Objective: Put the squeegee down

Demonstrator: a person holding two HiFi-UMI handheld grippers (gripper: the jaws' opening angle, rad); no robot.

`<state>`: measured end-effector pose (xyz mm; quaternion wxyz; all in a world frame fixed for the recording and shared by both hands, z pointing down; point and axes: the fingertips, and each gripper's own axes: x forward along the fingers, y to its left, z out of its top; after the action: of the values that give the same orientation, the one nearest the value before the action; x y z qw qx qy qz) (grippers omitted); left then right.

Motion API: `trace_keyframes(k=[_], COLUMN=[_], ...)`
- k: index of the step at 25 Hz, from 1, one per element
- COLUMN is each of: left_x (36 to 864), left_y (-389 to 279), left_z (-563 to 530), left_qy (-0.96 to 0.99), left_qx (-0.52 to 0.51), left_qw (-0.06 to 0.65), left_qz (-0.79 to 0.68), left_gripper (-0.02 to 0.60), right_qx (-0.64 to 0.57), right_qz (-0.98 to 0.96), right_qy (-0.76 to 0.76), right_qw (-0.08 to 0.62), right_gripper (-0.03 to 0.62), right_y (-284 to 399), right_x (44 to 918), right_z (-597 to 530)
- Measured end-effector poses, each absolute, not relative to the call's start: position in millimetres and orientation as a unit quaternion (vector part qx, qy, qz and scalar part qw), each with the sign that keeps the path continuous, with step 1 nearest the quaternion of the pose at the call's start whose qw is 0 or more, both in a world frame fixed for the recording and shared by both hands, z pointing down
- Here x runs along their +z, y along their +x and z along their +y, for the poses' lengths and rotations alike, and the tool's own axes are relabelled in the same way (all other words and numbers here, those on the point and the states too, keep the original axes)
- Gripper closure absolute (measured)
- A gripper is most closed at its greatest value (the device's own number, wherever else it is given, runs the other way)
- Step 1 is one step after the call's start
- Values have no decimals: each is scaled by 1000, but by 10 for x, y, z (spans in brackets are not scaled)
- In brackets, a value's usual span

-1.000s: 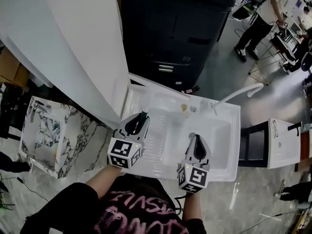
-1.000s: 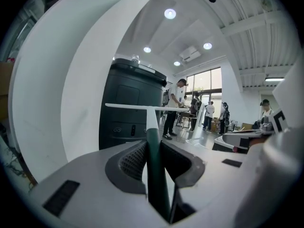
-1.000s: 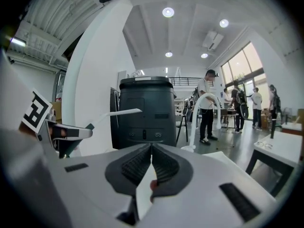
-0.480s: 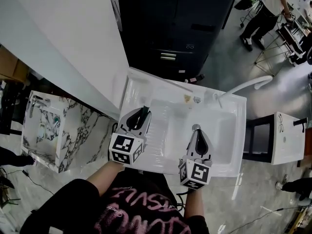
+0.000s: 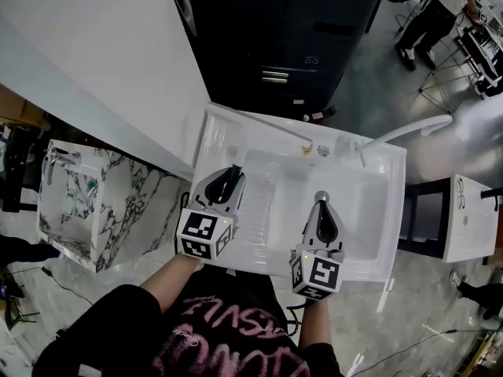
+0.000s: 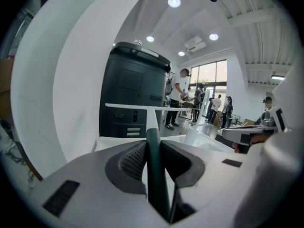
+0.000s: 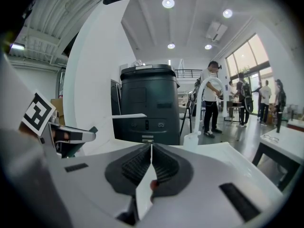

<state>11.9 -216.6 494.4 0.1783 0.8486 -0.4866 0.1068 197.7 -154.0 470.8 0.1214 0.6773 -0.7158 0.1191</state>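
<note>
My left gripper is shut on the squeegee's dark green handle and holds it above the drainboard of the white sink unit. The handle runs forward into a white neck and a long white blade that lies crosswise. From the head view the blade shows as a thin white bar near the sink's far edge. My right gripper hovers over the basin, shut with nothing in it; its jaws meet at the tips in the right gripper view.
A curved white faucet rises at the sink's far right corner. A tall black cabinet stands behind the sink and a white wall panel to its left. A marble-patterned unit sits lower left. People stand far right.
The head view has swung so the sink sits a bit further right in the picture. Both grippers keep about the same places over the sink, and the left stays shut on the squeegee.
</note>
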Motion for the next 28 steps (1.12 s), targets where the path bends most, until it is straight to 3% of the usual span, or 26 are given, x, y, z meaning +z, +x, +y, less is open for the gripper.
trace_keyframes(k=[28], left_x=[5619], left_y=[187], left_z=[-2168], left_qy=[830], left_qx=[171], left_qw=[217], left_qz=[-484], left_gripper=[485], right_qx=[172], right_qz=[-712], right_qy=[666], right_qw=[143], right_gripper=[572], right_y=[2034], right_x=[5220], right_z=[-1600])
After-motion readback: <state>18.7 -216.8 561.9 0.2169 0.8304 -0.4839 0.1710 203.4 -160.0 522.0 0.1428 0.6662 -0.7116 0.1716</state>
